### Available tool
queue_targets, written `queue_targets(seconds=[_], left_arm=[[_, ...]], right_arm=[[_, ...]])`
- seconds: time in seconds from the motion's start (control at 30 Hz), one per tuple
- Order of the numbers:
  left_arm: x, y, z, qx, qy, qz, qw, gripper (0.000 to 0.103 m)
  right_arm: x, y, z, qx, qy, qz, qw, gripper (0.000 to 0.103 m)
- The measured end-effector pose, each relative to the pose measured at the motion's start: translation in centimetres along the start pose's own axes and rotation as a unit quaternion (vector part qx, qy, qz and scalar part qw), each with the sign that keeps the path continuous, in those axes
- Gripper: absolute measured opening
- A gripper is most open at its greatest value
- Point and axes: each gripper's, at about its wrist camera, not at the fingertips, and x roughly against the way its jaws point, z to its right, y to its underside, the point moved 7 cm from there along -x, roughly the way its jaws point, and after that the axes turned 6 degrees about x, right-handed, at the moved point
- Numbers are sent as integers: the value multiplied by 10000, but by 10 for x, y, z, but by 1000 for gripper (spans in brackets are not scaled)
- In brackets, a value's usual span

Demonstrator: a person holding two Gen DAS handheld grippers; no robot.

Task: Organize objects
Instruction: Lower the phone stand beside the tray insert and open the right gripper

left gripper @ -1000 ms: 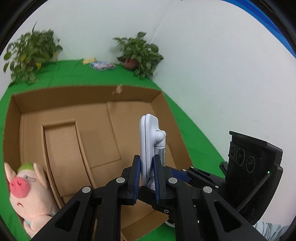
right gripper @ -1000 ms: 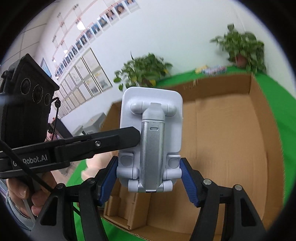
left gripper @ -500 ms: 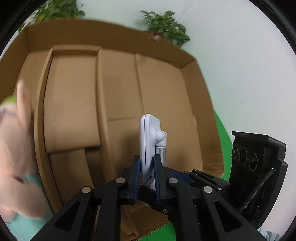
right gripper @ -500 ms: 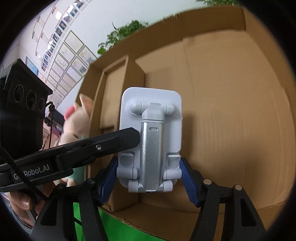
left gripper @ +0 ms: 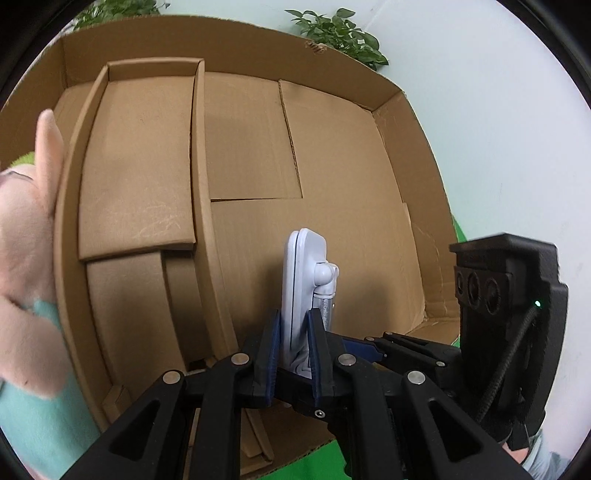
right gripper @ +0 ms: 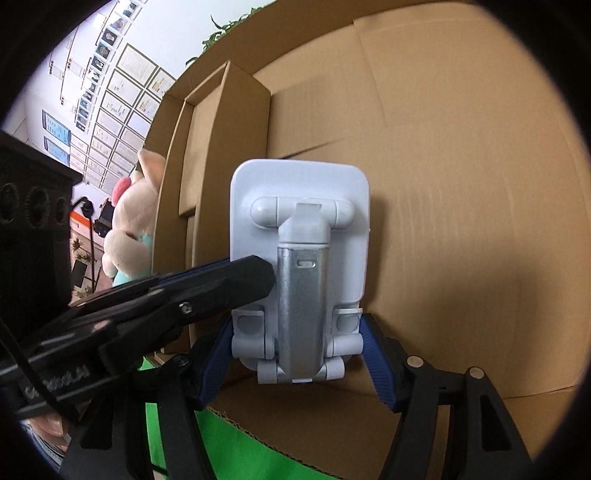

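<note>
A: How far along is the tidying, by the look of it?

B: Partway, I'd judge. The cardboard box [left gripper: 406, 155] lies open on the green surface [right gripper: 258, 454], and its floor looks bare apart from a cardboard insert [left gripper: 140, 177] on one side. Nothing has been set down inside that either view shows.

A: And the phone stand?

B: The white phone stand [right gripper: 301, 266], folded flat, hangs above the wide part of the box, not touching the cardboard as far as I can tell. Both tools hold it at once.

A: How are the left tongs set?

B: The left tongs [left gripper: 293, 354] are pressed nearly together, pinching the thin edge of the stand's plate between their blue pads [left gripper: 272, 354].

A: And the right?

B: The right tongs [right gripper: 299, 354] stand about half spread, clamped across the stand's wider hinged foot; the pads [right gripper: 376, 365] sit against its lower corners.

A: Anything left outside?

B: A plush pig [left gripper: 26, 258] sits just beside the box's outer wall, on the surface. It probably belongs in the box too, though that's a guess.

A: So what remains?

B: Setting the stand on the box floor, letting go with both tongs, then likely the pig. A potted plant [left gripper: 340, 33] stands behind the box, well apart.
</note>
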Motion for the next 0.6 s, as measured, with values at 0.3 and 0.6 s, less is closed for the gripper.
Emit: queue_targets(seconds=[0.3,0.6], left_arm=[[50,1,-7,76,-5,611,9981,9],[43,13,-20,5,-269,457,9986,9]], right_arm=[[-4,8,0,137,-45,-98,9998,69],[4,21,8,426,464,-17,9980,41]])
